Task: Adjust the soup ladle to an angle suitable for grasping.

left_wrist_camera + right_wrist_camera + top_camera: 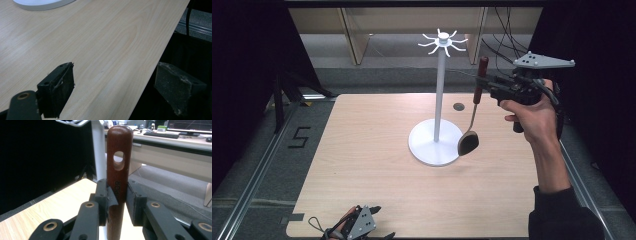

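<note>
My right gripper [484, 82] is shut on the red-brown wooden handle [482, 67] of a ladle, held upright above the table's right side. The ladle's thin metal stem drops to a dark bowl [468, 143] that hangs beside the round base [432, 146] of a white stand. In the right gripper view the pads [111, 196] press both sides of the handle [118, 147], which has a hanging hole near its top. The stand's pole [440, 90] rises to a crown of white hooks [443, 42]. My left gripper [113, 86] is open over the table's near edge, nothing between its jaws.
The light wooden table [362, 165] has a small dark round hole [458, 106] behind the stand. The stand's white base [42, 3] shows at the top of the left gripper view. Black curtains flank both sides, and cables hang at the back right.
</note>
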A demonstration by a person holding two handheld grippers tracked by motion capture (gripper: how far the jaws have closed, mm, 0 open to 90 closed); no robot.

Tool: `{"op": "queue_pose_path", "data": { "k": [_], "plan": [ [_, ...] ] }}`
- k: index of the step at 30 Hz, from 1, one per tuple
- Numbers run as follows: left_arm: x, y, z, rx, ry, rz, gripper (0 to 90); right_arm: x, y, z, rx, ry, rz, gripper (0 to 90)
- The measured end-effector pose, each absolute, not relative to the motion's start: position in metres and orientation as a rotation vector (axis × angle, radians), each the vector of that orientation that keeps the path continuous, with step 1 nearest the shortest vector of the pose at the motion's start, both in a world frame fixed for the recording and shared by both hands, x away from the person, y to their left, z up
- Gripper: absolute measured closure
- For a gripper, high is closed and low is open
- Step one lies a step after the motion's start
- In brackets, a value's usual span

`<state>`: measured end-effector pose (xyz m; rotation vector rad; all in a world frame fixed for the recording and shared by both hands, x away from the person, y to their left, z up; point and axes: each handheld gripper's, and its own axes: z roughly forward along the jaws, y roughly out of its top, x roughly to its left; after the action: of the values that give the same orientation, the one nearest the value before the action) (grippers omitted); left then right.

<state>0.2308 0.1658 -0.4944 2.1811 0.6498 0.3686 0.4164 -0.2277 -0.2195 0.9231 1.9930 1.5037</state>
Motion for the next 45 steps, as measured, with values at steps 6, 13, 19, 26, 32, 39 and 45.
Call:
{"op": "queue_pose_path", "data": {
  "k": [6, 13, 19, 26, 32, 39, 45],
  "plan": [
    [0.231, 0.166, -0.495, 2.181, 0.645, 0.368, 15.0, 0.417, -0.218, -0.21, 0.886, 1.999, 1.507, 73.9],
    [0.231, 0.166, -0.495, 2.183, 0.644, 0.373, 15.0, 0.421, -0.212, -0.202, 0.864, 2.019, 1.502, 73.8],
    [0.231, 0.166, -0.494, 2.183, 0.648, 0.37, 15.0, 0.427, -0.205, -0.199, 0.868, 2.037, 1.493, 73.8],
    [0.231, 0.165, -0.495, 2.161, 0.658, 0.378, 15.0, 0.435, -0.203, -0.197, 0.872, 2.051, 1.485, 73.8],
    [0.231, 0.167, -0.494, 2.186, 0.646, 0.392, 15.0, 0.442, -0.202, -0.196, 0.882, 2.057, 1.492, 73.8],
    [0.231, 0.165, -0.495, 2.163, 0.65, 0.395, 15.0, 0.448, -0.199, -0.193, 0.889, 2.075, 1.495, 73.8],
    [0.231, 0.165, -0.495, 2.163, 0.649, 0.394, 15.0, 0.455, -0.197, -0.196, 0.897, 2.101, 1.496, 73.7]
  ]
}}
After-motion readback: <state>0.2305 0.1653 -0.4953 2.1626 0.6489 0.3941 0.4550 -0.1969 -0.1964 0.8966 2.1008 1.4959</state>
